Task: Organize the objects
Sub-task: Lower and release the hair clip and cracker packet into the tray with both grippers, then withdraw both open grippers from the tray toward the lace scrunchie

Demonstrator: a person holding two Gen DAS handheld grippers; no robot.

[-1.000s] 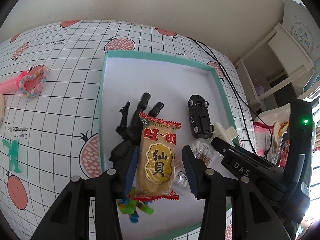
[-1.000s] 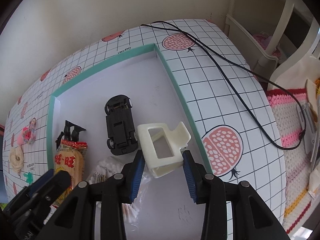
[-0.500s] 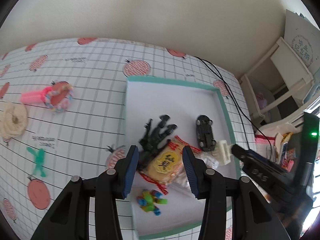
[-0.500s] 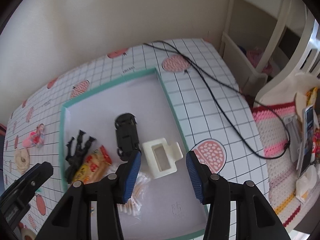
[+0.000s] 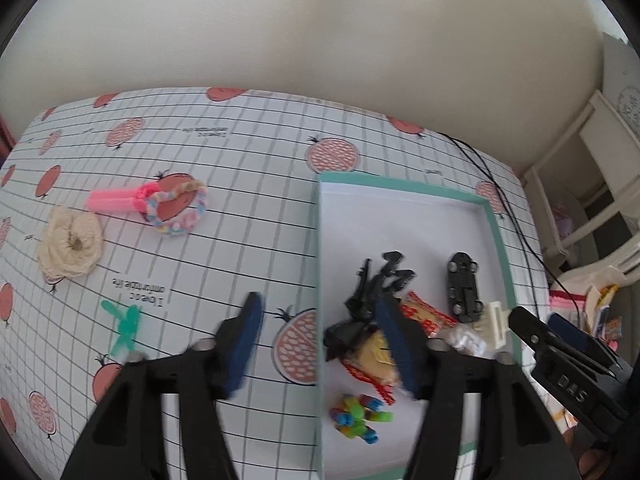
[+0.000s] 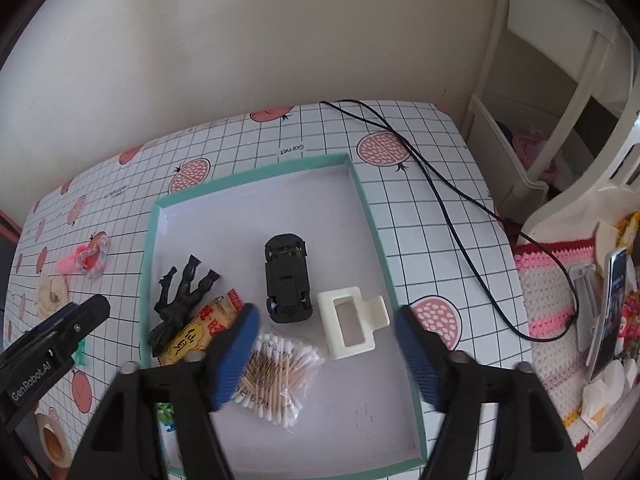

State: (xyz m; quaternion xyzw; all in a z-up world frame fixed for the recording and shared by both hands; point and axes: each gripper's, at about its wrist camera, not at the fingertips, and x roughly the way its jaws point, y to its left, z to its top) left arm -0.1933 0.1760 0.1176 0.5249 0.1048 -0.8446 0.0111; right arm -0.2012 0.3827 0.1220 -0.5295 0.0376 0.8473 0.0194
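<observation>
Both tools opening, left tool (image 5: 320, 344) and right tool (image 6: 326, 350) holding nothing above the tray (image 6: 374, 216), snack packet (image 6: 202, 330) and cream clip (image 6: 350, 322) lying inside; next, out to the pink toy (image 5: 116, 200) on the counter (image 5: 240, 184).

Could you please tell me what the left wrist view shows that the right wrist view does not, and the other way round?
Only the left wrist view shows the colourful plastic block toy whole in the tray's near corner, and the green plastic figure clear on the tablecloth.

Only the right wrist view shows the clear bag of cotton swabs plainly, plus the phone on a stand beside the table.

Both show the teal-rimmed white tray, black toy car, black plastic hand, yellow snack packet and cream hair clip.
</observation>
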